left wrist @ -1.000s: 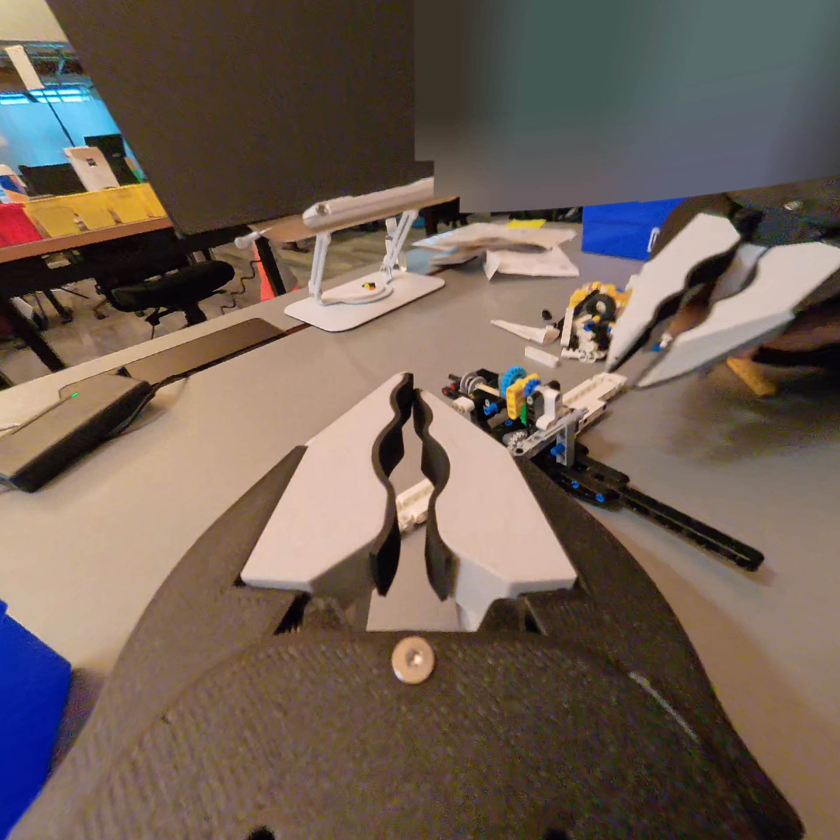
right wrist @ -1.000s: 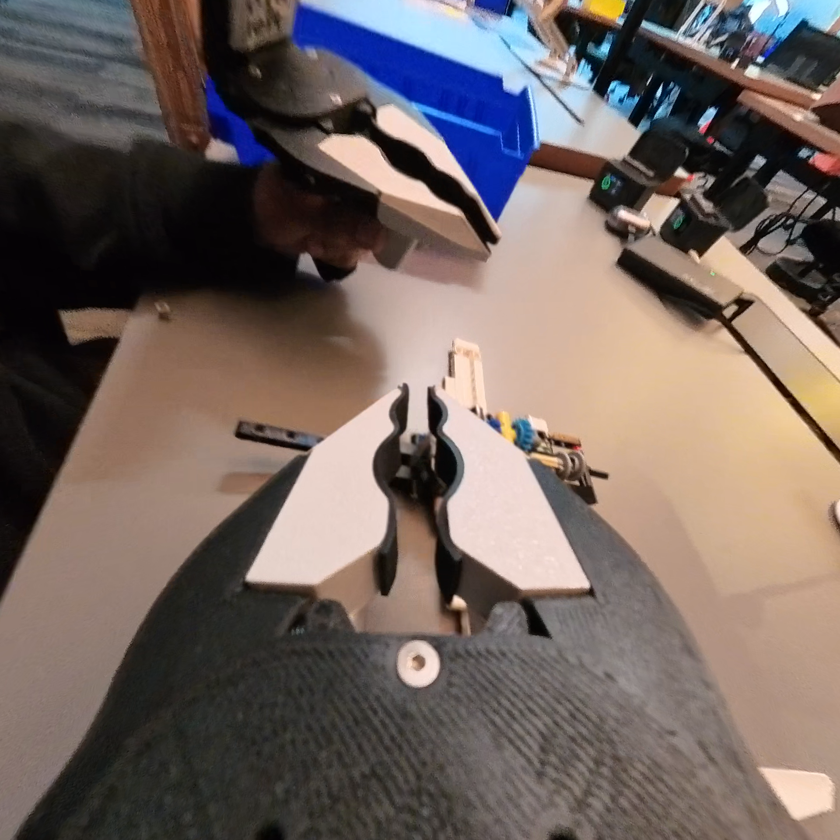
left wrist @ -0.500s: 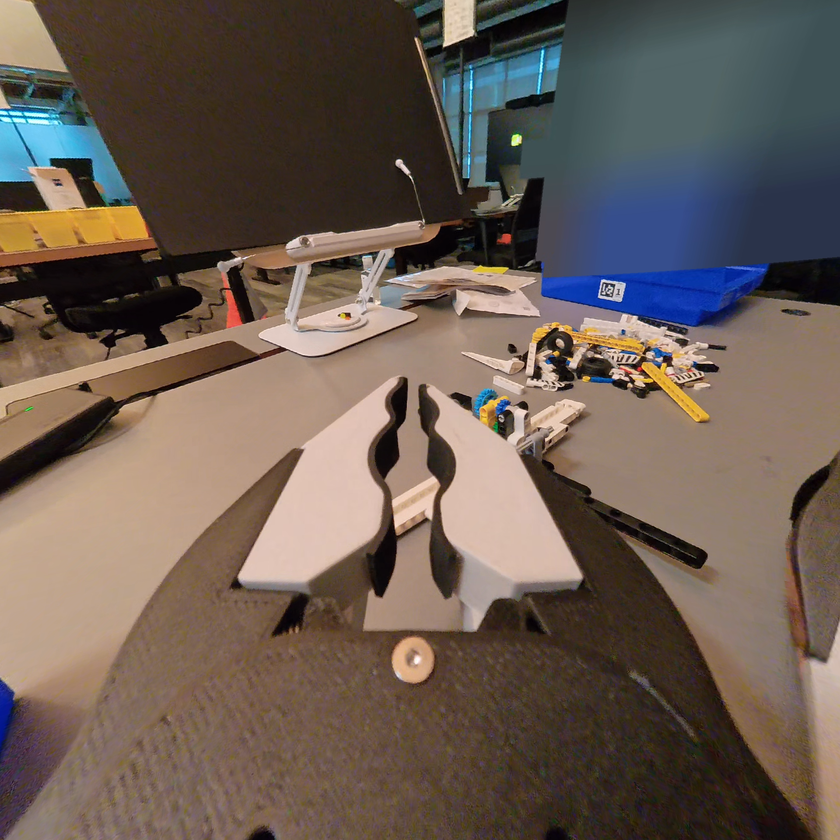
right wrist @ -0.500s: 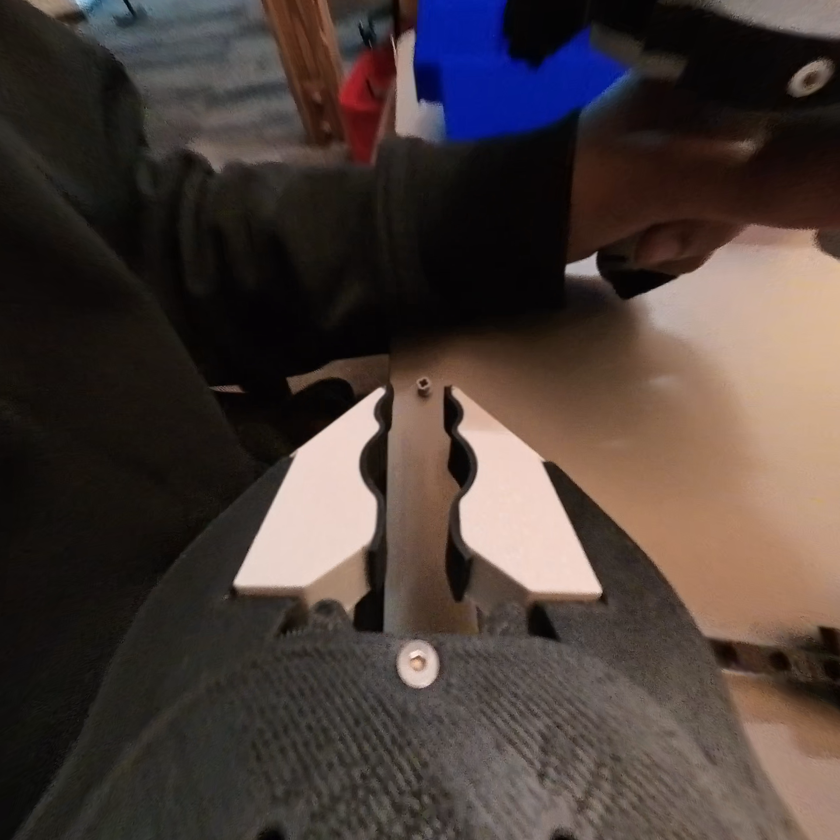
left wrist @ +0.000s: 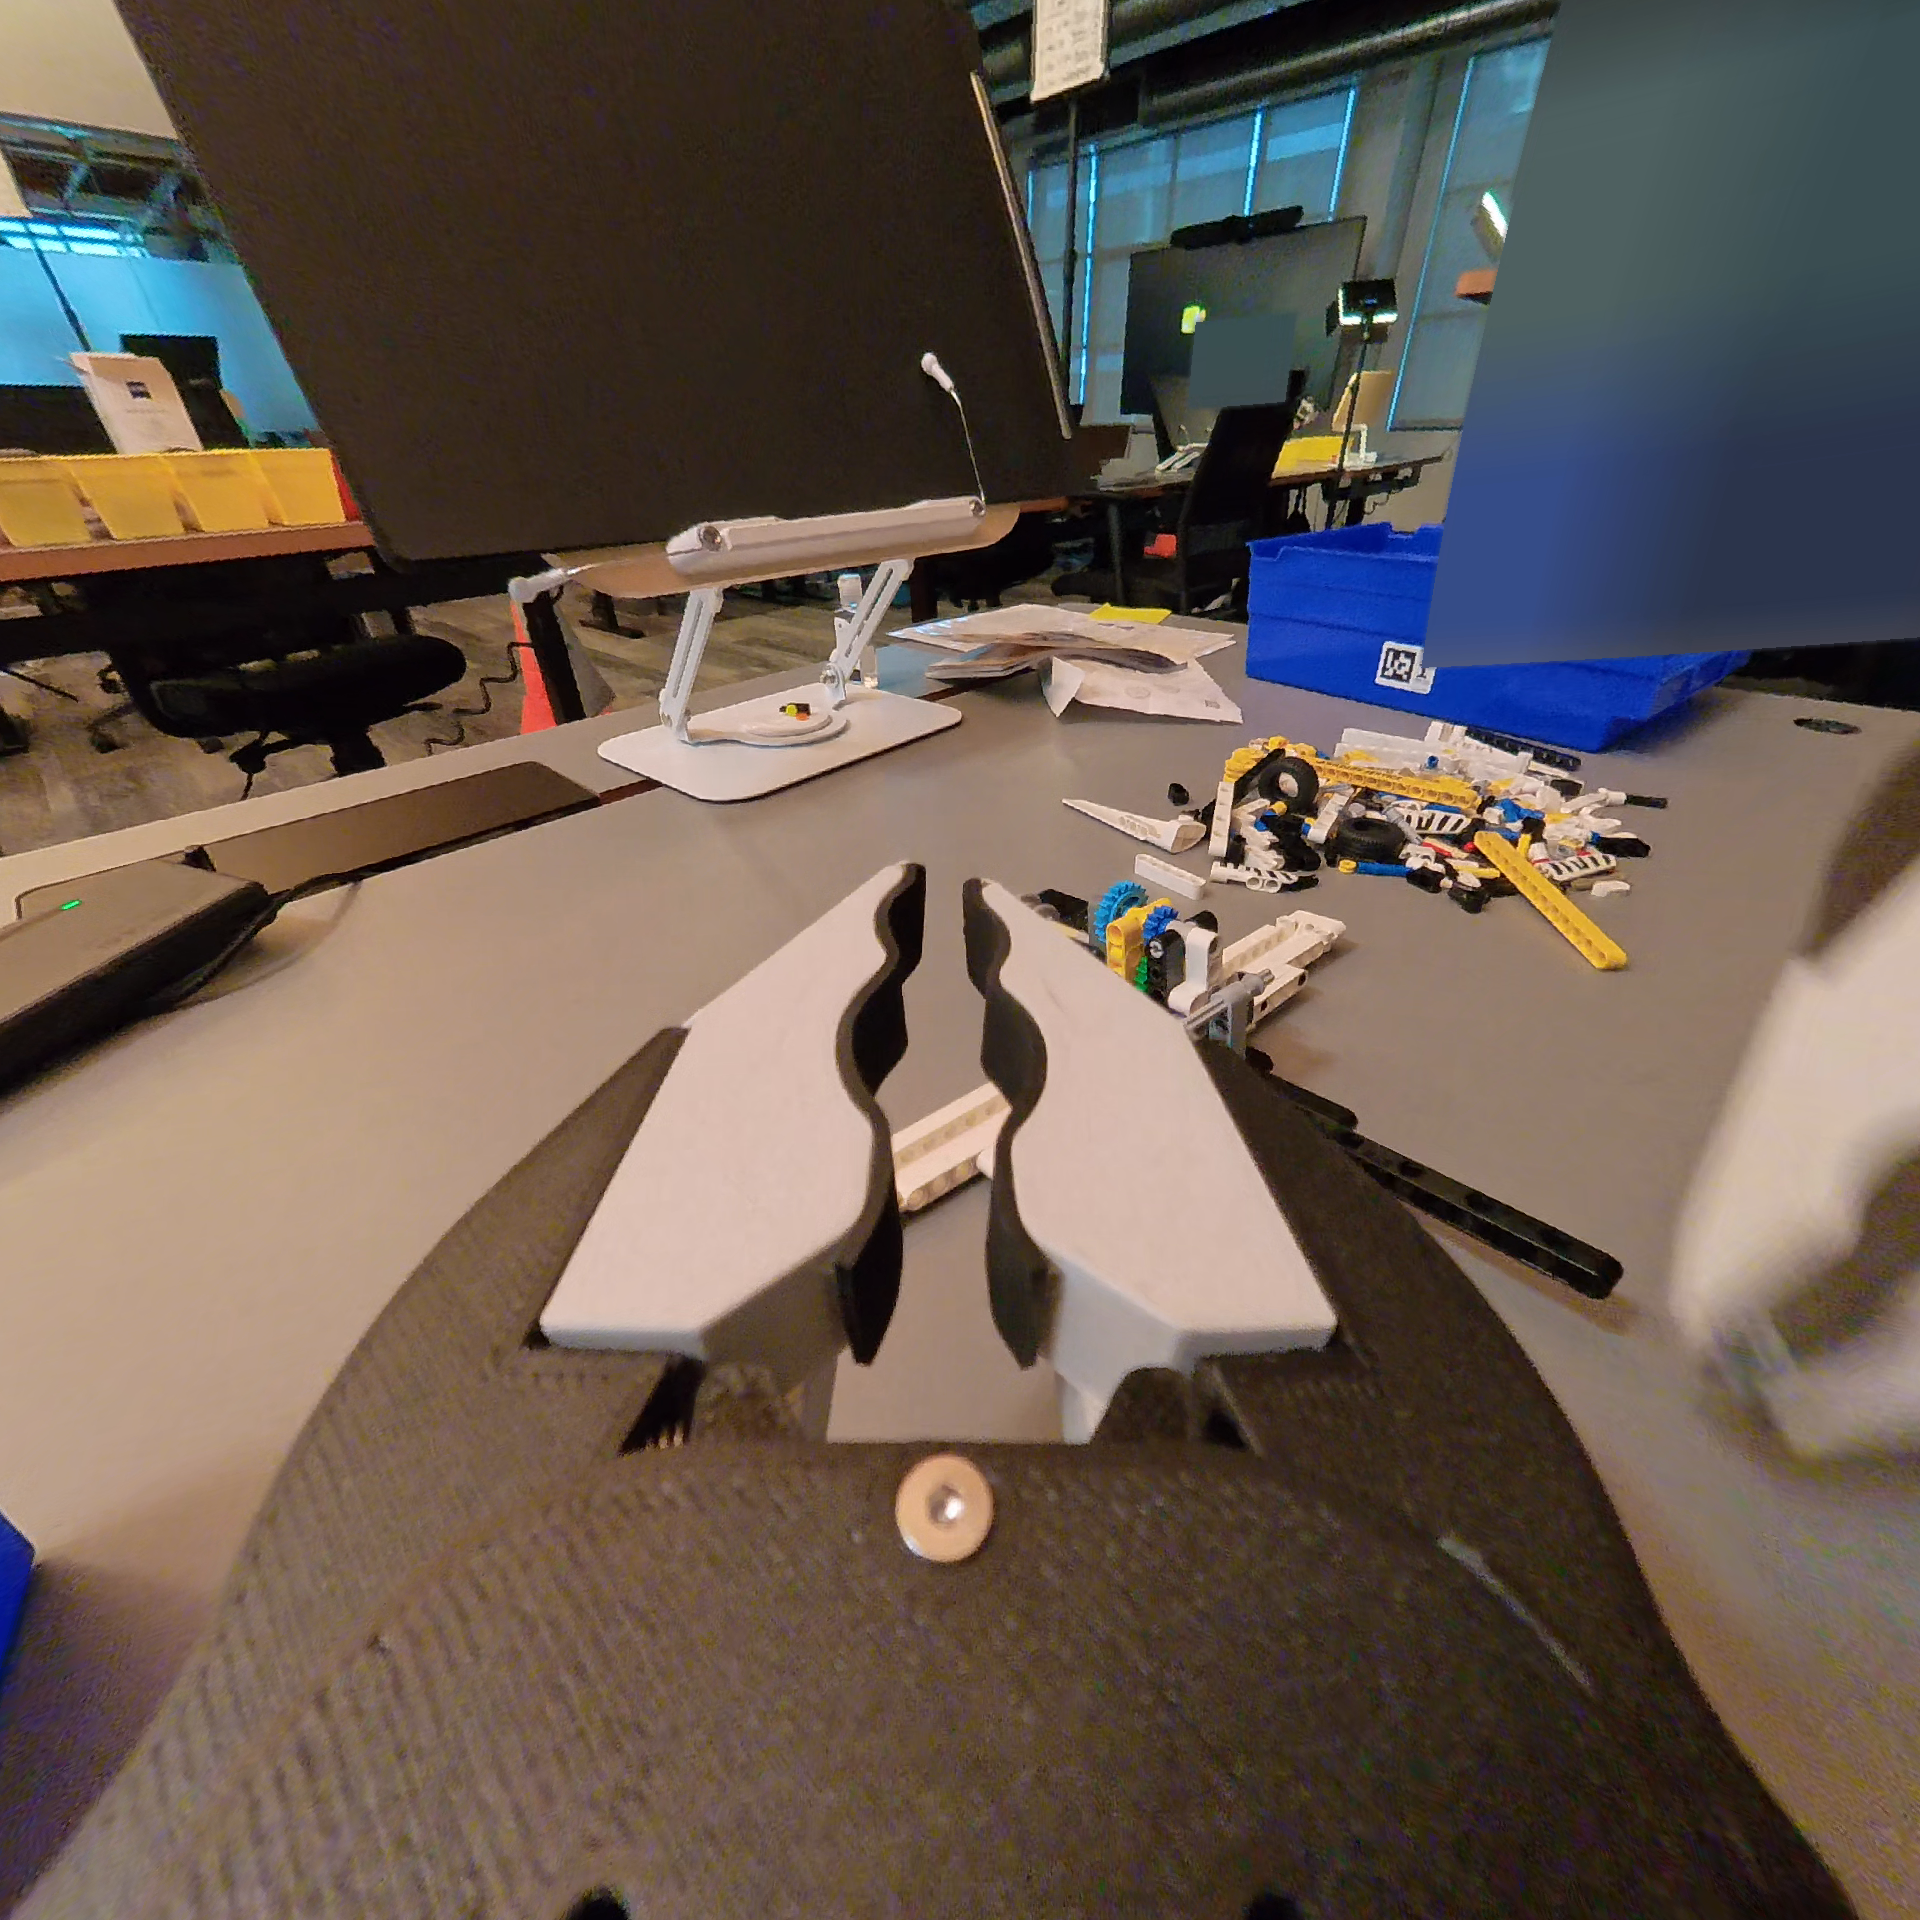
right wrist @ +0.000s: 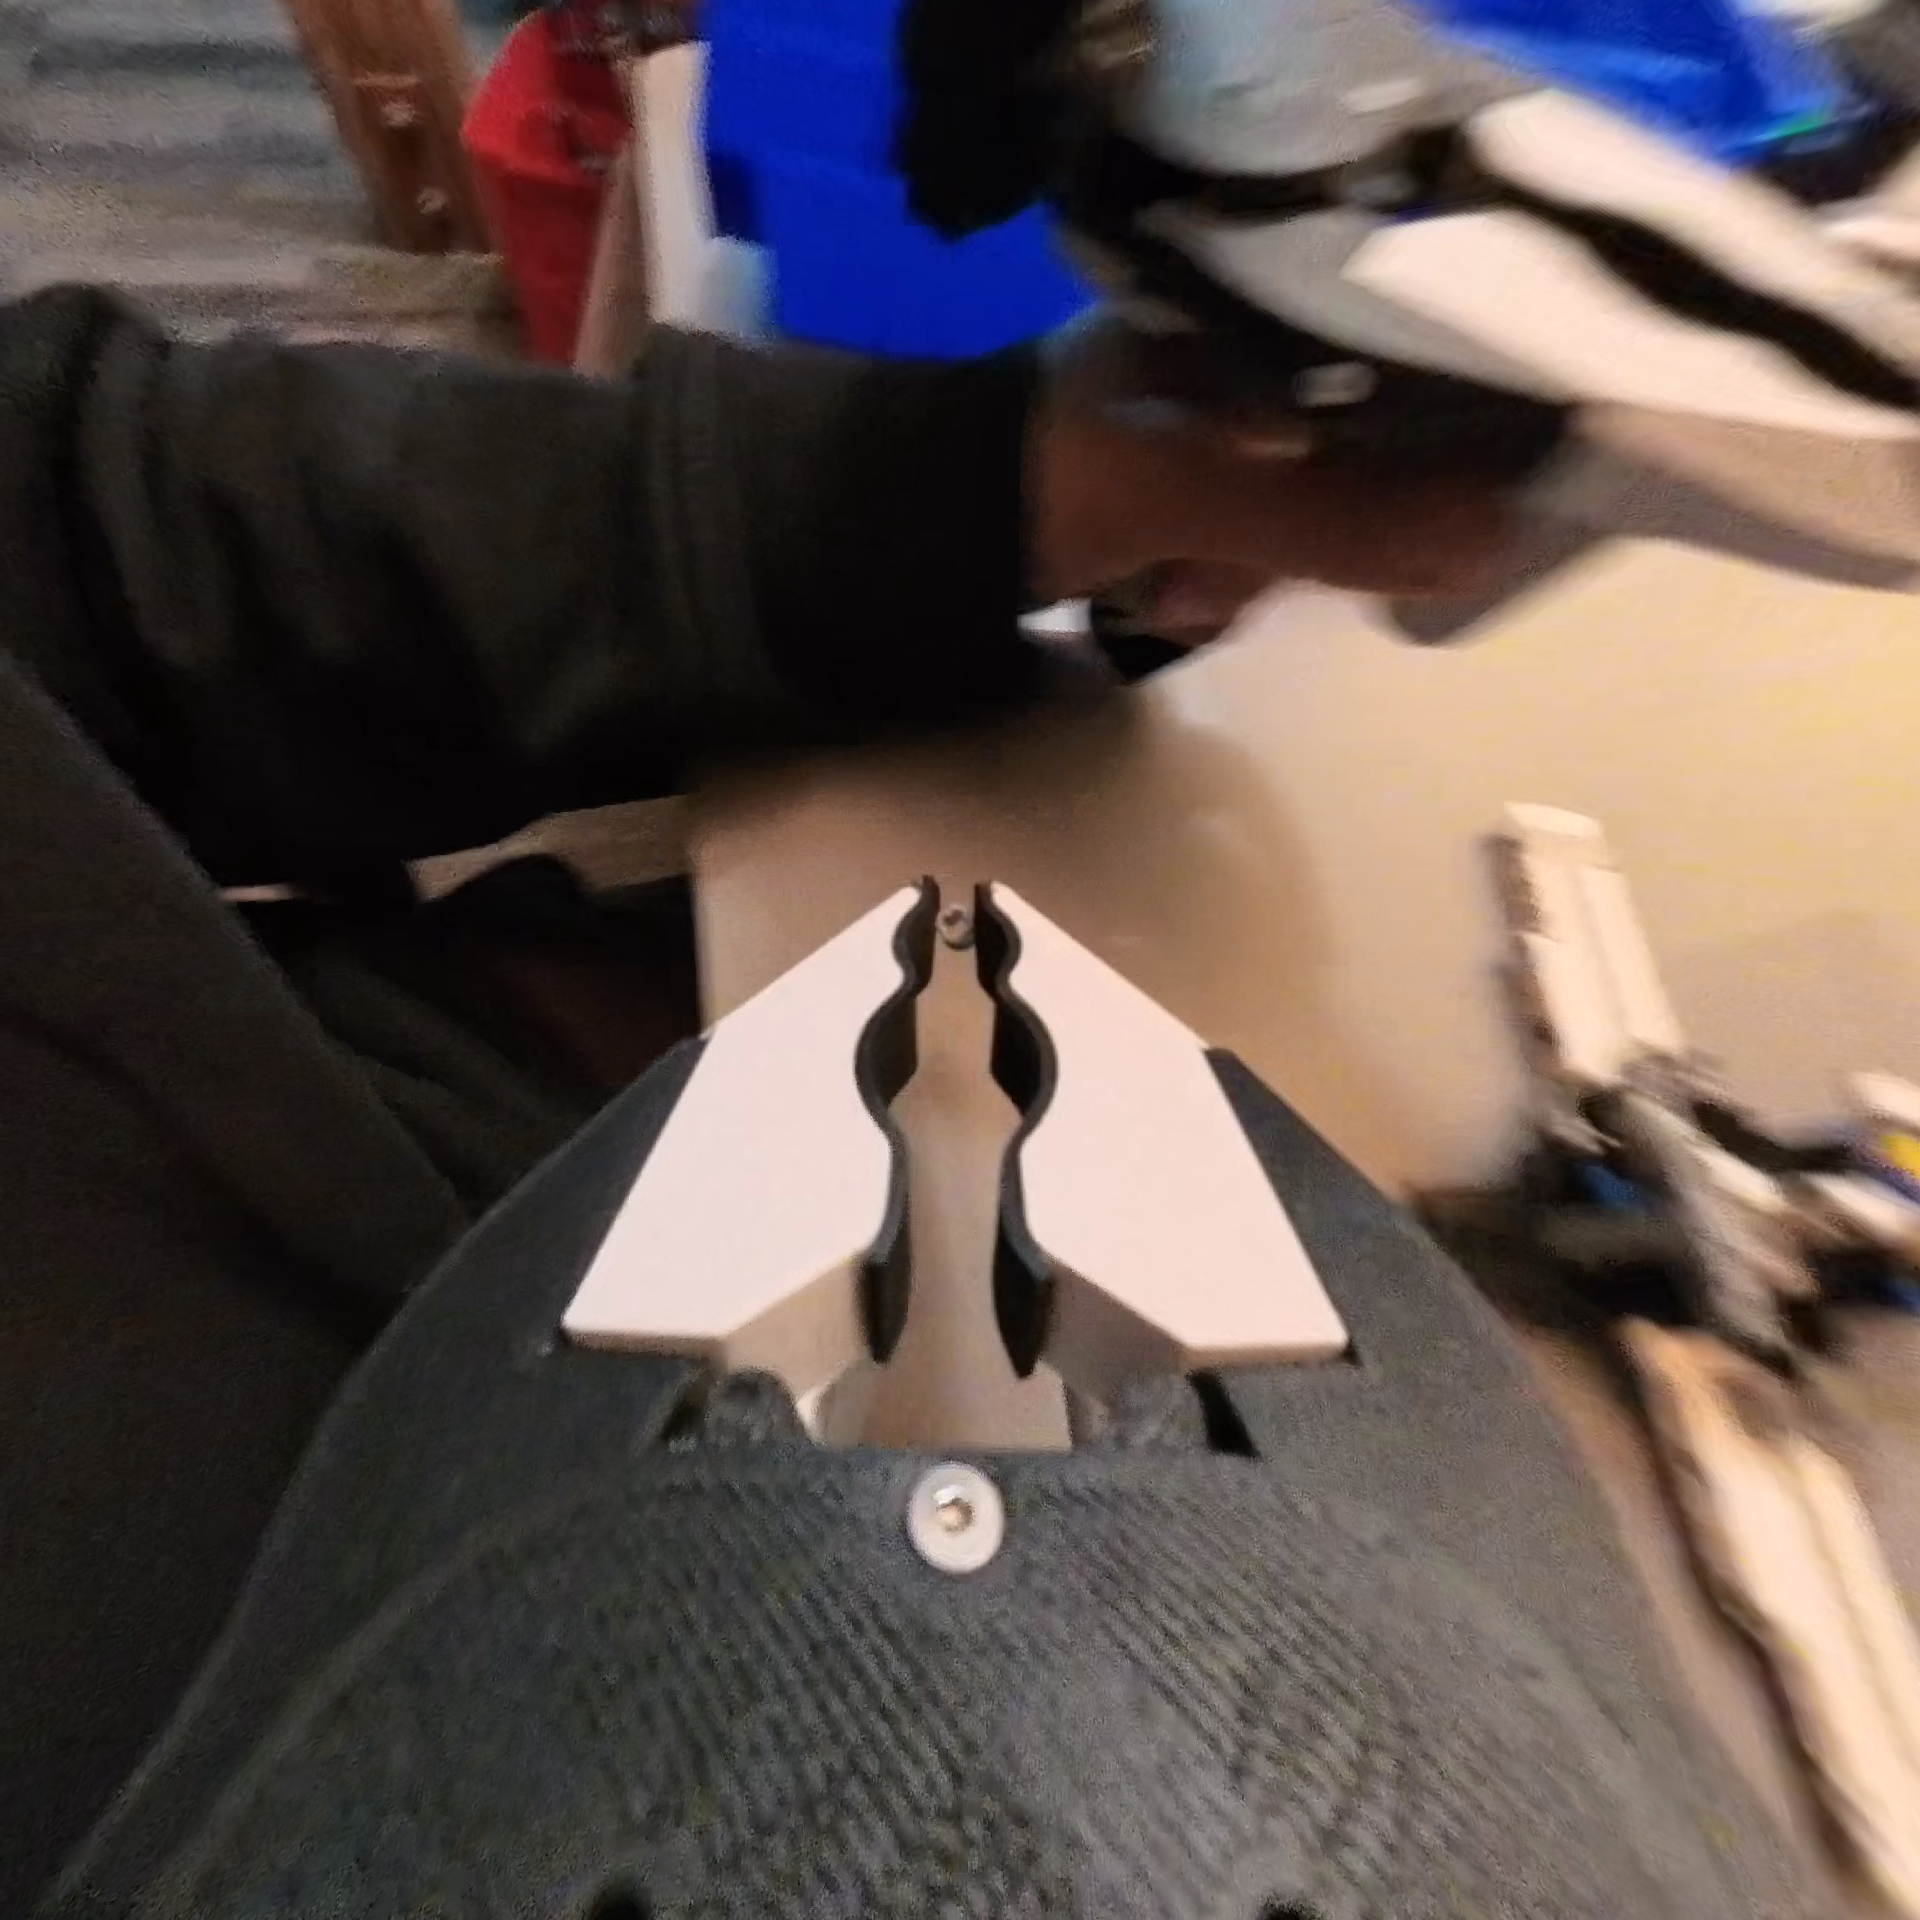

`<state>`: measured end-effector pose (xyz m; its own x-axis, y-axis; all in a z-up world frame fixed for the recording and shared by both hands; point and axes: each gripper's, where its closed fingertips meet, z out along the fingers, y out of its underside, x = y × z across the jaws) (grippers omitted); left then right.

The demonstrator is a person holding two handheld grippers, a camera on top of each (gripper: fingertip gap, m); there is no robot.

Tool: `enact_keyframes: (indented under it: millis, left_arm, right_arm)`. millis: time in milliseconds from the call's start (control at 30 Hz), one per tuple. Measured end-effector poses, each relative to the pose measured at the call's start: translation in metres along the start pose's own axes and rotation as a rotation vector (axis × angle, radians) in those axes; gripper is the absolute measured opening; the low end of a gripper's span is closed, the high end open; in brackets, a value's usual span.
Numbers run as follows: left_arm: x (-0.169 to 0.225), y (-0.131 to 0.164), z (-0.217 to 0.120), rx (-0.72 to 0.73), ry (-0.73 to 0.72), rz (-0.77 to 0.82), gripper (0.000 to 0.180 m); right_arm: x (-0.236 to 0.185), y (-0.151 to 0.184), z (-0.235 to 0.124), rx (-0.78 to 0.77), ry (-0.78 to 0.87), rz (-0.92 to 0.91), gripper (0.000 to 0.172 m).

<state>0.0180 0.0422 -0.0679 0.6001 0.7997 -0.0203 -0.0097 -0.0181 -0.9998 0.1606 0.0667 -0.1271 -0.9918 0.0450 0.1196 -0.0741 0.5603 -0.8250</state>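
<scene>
My right gripper (right wrist: pixel 953 899) is near the table's near edge. Its pads are closed on a small grey piece (right wrist: pixel 953 927) held at the very tips. My left gripper (left wrist: pixel 943 883) hovers over the grey table (left wrist: pixel 520 1039) with its jaws a little apart and nothing between them. A white beam (left wrist: pixel 940 1143) lies on the table below its fingers. A partly built assembly with blue gears and yellow and white parts (left wrist: pixel 1174 945) sits just right of its tips. The right gripper shows as a blur at the right edge of the left wrist view (left wrist: pixel 1818 1143).
A long black beam (left wrist: pixel 1455 1205) lies right of the assembly. A pile of loose pieces (left wrist: pixel 1434 821), a blue bin (left wrist: pixel 1351 623), papers (left wrist: pixel 1070 655) and a white tablet stand (left wrist: pixel 779 727) stand farther back. A black sleeve (right wrist: pixel 520 540) lies along the table's near edge.
My right gripper swung from the assembly to the table's near edge, opened, then closed on the small grey piece lying there. My left gripper's jaws parted slightly.
</scene>
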Motion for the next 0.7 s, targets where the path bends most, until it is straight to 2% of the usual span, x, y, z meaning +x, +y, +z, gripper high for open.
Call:
enact_keyframes:
  millis: [100,200,267,367,433,533,600,700]
  left_arm:
    - [0.003,0.005,0.003,-0.025,0.007,0.013,0.005]
    - [0.006,0.01,0.006,-0.057,0.015,0.035,0.005]
    - [0.008,0.013,0.008,-0.076,0.019,0.048,0.005]
    - [0.009,0.013,0.009,-0.078,0.021,0.058,0.005]
    - [0.009,0.013,0.009,-0.079,0.023,0.05,0.005]
    - [0.009,0.015,0.01,-0.09,0.029,0.044,0.005]
    - [0.012,0.017,0.012,-0.108,0.037,0.061,0.005]
    - [0.023,0.024,0.016,-0.156,0.063,0.125,0.006]
  right_arm:
    - [0.08,0.022,-0.054,-0.014,0.255,0.063,0.006]
    - [0.156,0.083,-0.108,-0.103,0.467,0.207,0.005]
    - [0.186,0.122,-0.134,-0.148,0.538,0.287,0.005]
    - [0.206,0.151,-0.156,-0.161,0.61,0.331,0.006]
    - [0.211,0.158,-0.161,-0.175,0.628,0.339,0.006]
    - [0.22,0.157,-0.165,-0.194,0.696,0.295,0.024]
    - [0.218,0.142,-0.159,-0.165,0.693,0.242,0.032]
    - [0.196,0.098,-0.134,-0.035,0.592,0.105,0.034]
